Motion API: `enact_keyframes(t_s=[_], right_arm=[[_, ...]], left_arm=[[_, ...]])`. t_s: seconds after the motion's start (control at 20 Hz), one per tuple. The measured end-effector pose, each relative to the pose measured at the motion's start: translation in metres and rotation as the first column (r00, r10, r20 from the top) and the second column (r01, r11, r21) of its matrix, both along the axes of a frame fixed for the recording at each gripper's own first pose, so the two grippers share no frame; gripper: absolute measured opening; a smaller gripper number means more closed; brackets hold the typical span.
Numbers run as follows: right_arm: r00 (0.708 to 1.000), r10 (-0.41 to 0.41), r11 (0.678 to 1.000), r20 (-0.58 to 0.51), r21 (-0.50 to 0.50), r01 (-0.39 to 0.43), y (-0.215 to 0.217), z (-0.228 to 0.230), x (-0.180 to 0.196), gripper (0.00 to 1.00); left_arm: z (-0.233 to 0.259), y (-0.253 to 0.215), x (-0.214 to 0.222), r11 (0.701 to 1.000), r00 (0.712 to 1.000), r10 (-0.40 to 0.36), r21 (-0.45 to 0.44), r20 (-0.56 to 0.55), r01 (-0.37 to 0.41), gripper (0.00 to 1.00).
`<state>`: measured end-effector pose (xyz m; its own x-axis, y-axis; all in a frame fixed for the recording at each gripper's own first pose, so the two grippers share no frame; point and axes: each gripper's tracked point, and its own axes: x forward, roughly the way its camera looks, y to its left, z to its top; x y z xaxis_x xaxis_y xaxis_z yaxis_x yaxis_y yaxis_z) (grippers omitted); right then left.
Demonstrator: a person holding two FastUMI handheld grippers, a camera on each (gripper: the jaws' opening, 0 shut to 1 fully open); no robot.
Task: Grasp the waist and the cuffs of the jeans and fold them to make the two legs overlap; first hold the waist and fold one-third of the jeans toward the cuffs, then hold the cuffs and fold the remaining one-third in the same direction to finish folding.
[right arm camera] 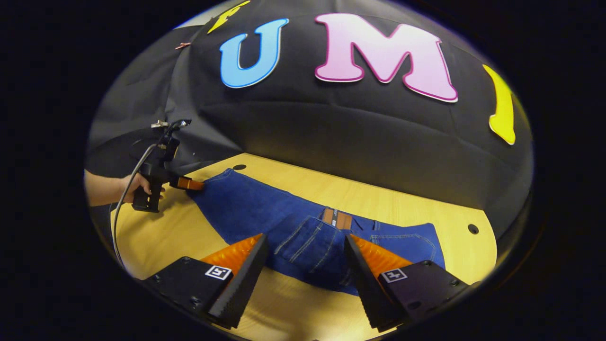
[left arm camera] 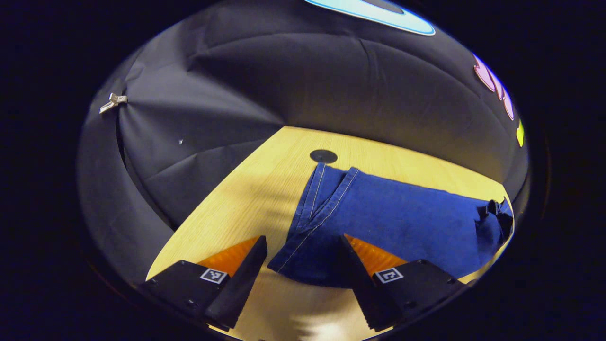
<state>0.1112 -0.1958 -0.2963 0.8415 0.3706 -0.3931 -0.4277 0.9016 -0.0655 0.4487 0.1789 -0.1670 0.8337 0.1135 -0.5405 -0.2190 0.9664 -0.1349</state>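
Denim jeans (right arm camera: 265, 213) lie flat on grained wooden table (right arm camera: 189, 241).

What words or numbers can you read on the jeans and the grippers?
None can be read.
Patch on the jeans: too blurred to read.
Square tags on the right gripper and the left gripper: black-and-white patterns, no words or numbers.

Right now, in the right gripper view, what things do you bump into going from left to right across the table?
Person's hand → left gripper at the cuff end → jeans leg → brown waist patch → back pocket → small hole in the wooden table.
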Motion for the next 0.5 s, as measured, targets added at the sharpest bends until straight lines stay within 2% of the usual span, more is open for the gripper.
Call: enact_keyframes(t_s=[0.05,0.25,0.3,0.35,0.4,0.45,0.5], right_arm=[[1.000,-0.016,1.000,-0.006,0.006,0.016,-0.008,-0.001,-0.001,0.98],[0.995,-0.079,0.996,-0.062,0.034,0.081,-0.040,-0.011,-0.008,0.98],[0.994,-0.088,0.993,-0.072,0.066,0.093,-0.044,-0.011,-0.012,0.93],[0.992,-0.101,0.989,-0.075,0.103,0.108,-0.046,-0.009,-0.013,0.98],[0.991,-0.115,0.984,-0.073,0.129,0.124,-0.050,-0.007,-0.013,0.98],[0.989,-0.130,0.981,-0.071,0.134,0.138,-0.056,-0.008,-0.013,0.98],[0.988,-0.139,0.981,-0.071,0.128,0.147,-0.061,-0.010,-0.012,0.98]], left_arm=[[-0.002,-0.004,-0.002,1.000,1.000,-0.004,-0.008,-0.007,0.004,0.99],[-0.005,-0.007,-0.002,0.999,0.999,-0.038,0.030,-0.027,0.039,0.96],[-0.006,-0.013,0.003,0.997,0.998,-0.065,0.030,-0.024,0.065,0.96],[-0.008,-0.015,0.005,0.997,0.997,-0.072,0.032,-0.019,0.073,0.86],[-0.006,-0.017,0.005,0.996,0.996,-0.086,0.032,-0.012,0.087,0.77],[-0.005,-0.025,0.007,0.994,0.994,-0.113,0.006,0.009,0.113,0.75],[-0.005,-0.032,0.006,0.992,0.992,-0.122,-0.002,0.024,0.122,0.57]])
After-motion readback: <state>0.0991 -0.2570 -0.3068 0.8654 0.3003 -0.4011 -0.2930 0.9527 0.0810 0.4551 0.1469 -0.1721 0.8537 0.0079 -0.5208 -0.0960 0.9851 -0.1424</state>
